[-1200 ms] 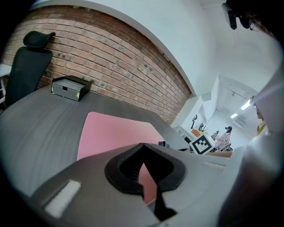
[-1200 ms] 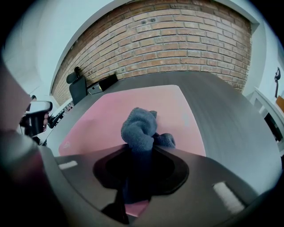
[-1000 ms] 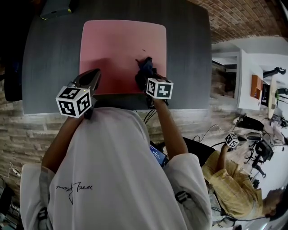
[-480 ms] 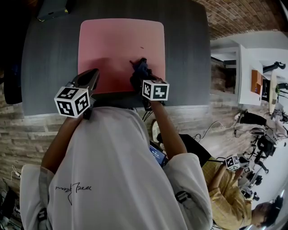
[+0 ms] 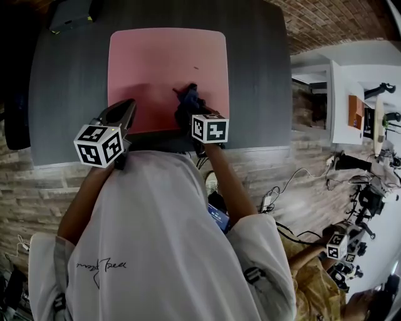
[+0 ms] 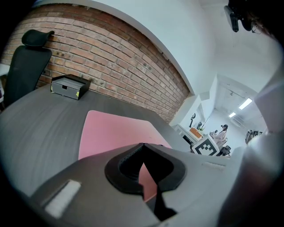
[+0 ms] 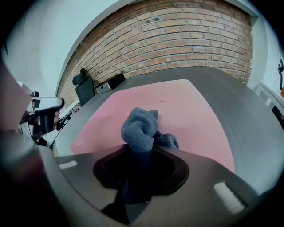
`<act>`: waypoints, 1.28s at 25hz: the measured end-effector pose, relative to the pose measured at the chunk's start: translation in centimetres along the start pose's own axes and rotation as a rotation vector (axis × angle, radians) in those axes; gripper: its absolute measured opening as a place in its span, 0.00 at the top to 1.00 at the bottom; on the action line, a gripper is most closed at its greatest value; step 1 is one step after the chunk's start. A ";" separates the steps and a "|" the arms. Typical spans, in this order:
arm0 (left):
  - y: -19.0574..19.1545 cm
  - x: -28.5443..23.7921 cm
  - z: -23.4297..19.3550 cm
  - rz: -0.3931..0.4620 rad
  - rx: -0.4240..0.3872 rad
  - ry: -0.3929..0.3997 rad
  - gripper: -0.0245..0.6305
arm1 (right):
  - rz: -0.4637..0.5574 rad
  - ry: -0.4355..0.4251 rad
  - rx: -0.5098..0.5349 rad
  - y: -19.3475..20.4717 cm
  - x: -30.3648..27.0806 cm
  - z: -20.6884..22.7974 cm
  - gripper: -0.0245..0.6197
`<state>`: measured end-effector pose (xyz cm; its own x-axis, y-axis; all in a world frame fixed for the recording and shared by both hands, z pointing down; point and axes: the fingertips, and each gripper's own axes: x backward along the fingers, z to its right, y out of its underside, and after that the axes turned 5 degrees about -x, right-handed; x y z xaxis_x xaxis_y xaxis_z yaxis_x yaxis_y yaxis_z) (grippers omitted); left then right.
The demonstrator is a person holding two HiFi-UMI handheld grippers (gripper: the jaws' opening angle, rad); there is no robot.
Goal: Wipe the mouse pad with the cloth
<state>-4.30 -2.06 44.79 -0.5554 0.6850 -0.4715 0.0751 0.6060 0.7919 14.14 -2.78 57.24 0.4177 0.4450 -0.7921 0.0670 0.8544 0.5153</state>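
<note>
Cloth (image 7: 141,126), blue-grey & bunched into a wad, is clamped in R gripper's (image 7: 140,148) jaws. It sits on the pink mouse pad (image 5: 156,63), toward the pad's near-right corner. Pad lies on the dark tabletop (image 5: 257,75), closer to its far edge; small black box (image 5: 72,14) at tabletop's far-left corner. L gripper (image 6: 143,144): jaws together, nothing btwn them, over pad's near-left corner; can't tell if it presses on the pad.

Risks, as I judge:
- Pad isn't visibly pinned, so a firm stroke could drag or ruck it toward the far edge.
- Wad touches only a small patch, so strips may go unwiped, e.g. the dark speck (image 5: 196,68) farther in.
- Friction could tug cloth out of the jaws.
</note>
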 end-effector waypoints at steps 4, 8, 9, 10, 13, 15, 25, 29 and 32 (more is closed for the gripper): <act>-0.1 0.4 -0.5 0.002 0.005 -0.015 0.94 | -0.006 -0.029 -0.022 -0.2 0.1 -0.2 0.80; -0.2 0.7 -1.1 0.008 0.015 -0.027 0.94 | -0.015 -0.052 -0.020 0.0 -0.1 -0.8 0.80; -0.1 0.7 -1.2 0.007 0.017 -0.030 0.94 | -0.016 -0.056 -0.024 0.0 -0.2 -0.9 0.80; -0.1 0.8 -1.3 0.006 0.020 -0.033 0.94 | -0.014 -0.063 -0.032 -0.1 -0.3 -1.0 0.80; 0.1 0.8 -1.4 0.003 0.025 -0.037 0.94 | -0.006 -0.082 -0.053 -0.4 -0.4 -1.3 0.80; 0.1 0.7 -1.3 0.000 0.023 -0.034 0.94 | -0.012 -0.091 -0.055 -0.3 -0.4 -1.6 0.80; 0.5 0.9 -1.9 -0.009 0.029 -0.044 0.94 | -0.036 -0.141 -0.049 0.2 -1.7 -4.1 0.80; 0.2 0.1 -1.1 -0.012 0.025 -0.043 0.94 | -0.033 -0.165 -0.036 -0.3 -1.6 -4.4 0.80; 0.2 0.3 -1.0 -0.014 0.017 -0.042 0.94 | -0.032 -0.175 -0.029 -0.2 -2.0 -5.5 0.80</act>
<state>-5.34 -2.11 45.20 -0.5215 0.6926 -0.4984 0.0821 0.6221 0.7786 8.29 -2.35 56.98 0.5671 0.3661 -0.7378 0.0580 0.8758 0.4792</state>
